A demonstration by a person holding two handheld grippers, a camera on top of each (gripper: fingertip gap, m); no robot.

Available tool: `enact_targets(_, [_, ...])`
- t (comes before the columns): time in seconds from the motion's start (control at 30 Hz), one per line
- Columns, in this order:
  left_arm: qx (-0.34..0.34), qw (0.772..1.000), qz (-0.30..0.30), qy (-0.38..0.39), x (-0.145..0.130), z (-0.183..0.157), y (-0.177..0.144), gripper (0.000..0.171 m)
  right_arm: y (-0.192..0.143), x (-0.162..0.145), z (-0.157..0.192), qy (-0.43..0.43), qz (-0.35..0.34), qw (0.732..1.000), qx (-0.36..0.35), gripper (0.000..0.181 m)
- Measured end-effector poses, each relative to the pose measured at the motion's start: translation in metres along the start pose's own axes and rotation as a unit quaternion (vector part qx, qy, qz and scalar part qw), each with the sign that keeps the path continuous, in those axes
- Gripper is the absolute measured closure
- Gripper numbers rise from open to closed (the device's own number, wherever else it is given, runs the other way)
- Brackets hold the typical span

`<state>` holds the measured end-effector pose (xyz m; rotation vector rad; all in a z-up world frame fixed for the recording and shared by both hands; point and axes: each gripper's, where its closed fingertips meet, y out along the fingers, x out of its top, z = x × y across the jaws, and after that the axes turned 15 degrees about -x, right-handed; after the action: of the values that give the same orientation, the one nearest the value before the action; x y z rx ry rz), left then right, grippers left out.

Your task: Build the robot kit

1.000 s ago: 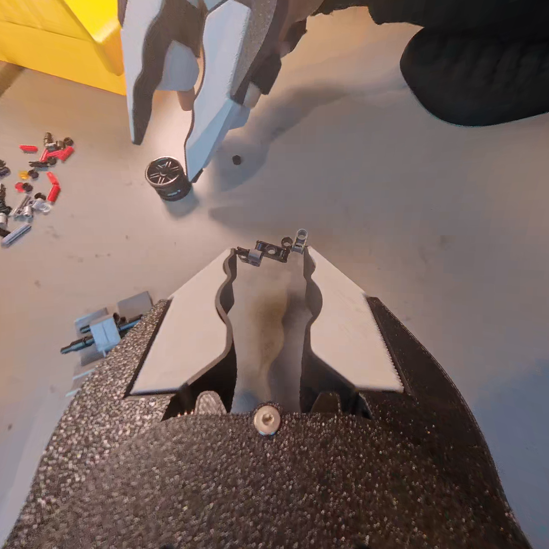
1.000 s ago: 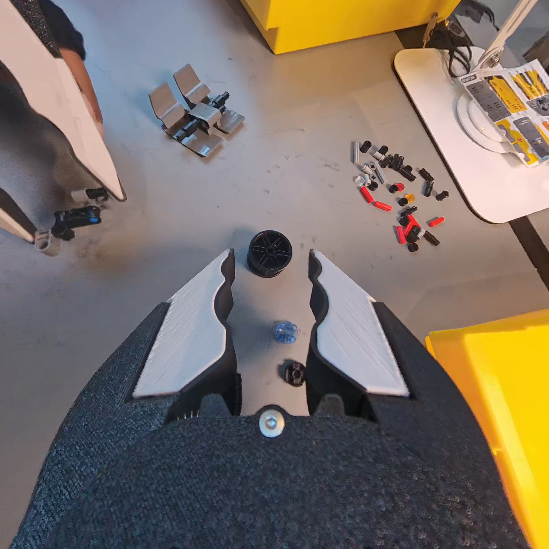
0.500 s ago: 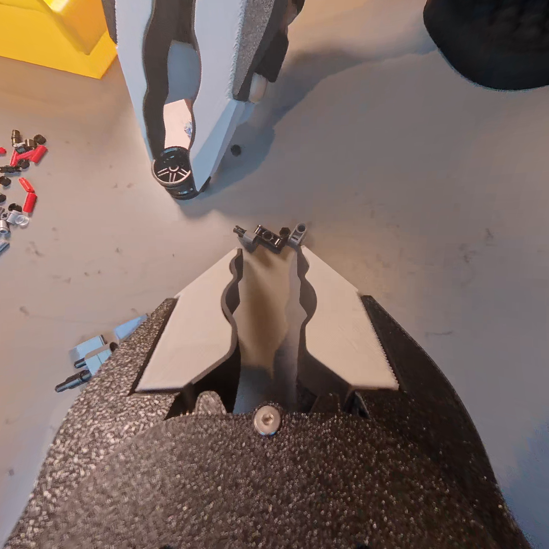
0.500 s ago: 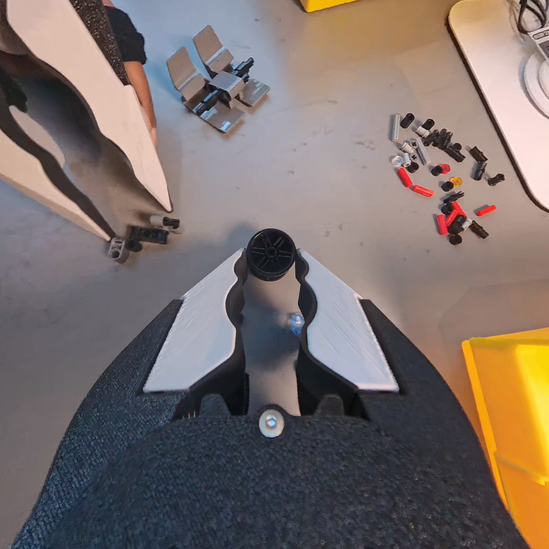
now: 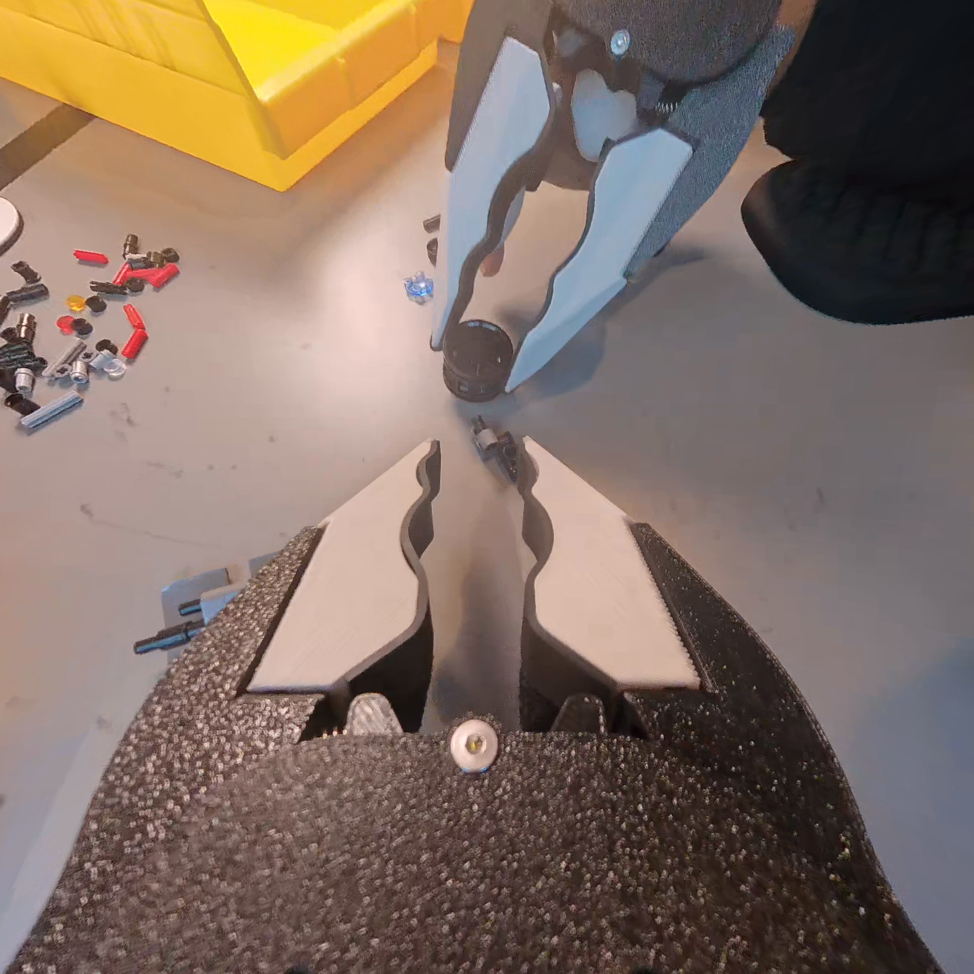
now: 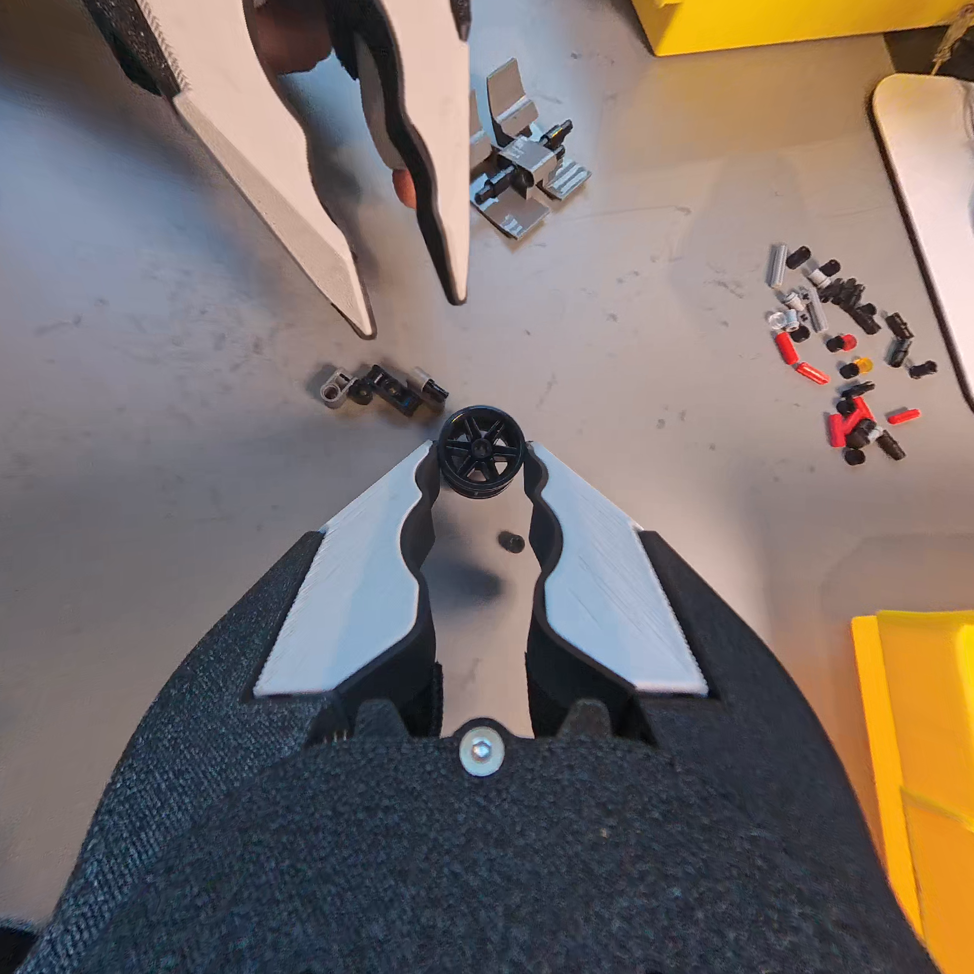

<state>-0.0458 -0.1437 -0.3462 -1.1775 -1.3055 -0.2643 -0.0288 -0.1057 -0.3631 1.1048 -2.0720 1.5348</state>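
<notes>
right hand-held gripper clenched on small black spoked plastic wheel; left hand-held gripper released, black-and-grey connector piece at its one o'clock tip, on grey bench.

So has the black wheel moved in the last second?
Yes. Pinched in the right hand-held gripper, the black wheel has shifted left in the right wrist view, away from the loose parts pile, toward the black-and-grey connector piece.

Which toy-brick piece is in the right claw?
The black spoked wheel, pinched between the right claw tips. The black-and-grey connector piece lies free beside it on the table.
</notes>
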Motion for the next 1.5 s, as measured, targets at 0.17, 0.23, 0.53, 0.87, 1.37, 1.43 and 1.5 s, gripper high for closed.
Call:
enact_targets(0.17, [-0.023,0.998,0.057,-0.011,0.001,0.006,0.015,0.139,0.006,-0.004,0.003,0.014,0.001,1.0,0.013,0.148])
enact_targets(0.23, [-0.027,0.997,0.073,-0.012,0.003,0.008,0.019,0.144,0.005,-0.004,0.002,0.015,-0.004,1.0,0.009,0.147])
enact_targets(0.53, [-0.052,0.992,0.115,-0.029,-0.013,0.004,0.025,0.158,-0.015,0.015,-0.025,0.074,-0.104,0.991,-0.043,0.141])
enact_targets(0.87, [-0.081,0.973,-0.183,-0.111,0.046,0.01,-0.02,0.163,-0.039,0.057,-0.042,0.139,-0.261,0.951,-0.085,0.141])
enact_targets(1.37, [-0.166,0.872,-0.45,-0.101,0.102,-0.006,-0.079,0.164,-0.059,0.114,0.002,0.276,-0.334,0.899,0.072,0.142])
enact_targets(1.43, [-0.165,0.869,-0.457,-0.092,0.104,-0.009,-0.08,0.163,-0.06,0.118,0.004,0.295,-0.34,0.888,0.09,0.142])
enact_targets(1.5, [-0.16,0.872,-0.456,-0.084,0.105,-0.009,-0.078,0.164,-0.067,0.123,0.003,0.321,-0.354,0.872,0.111,0.142])
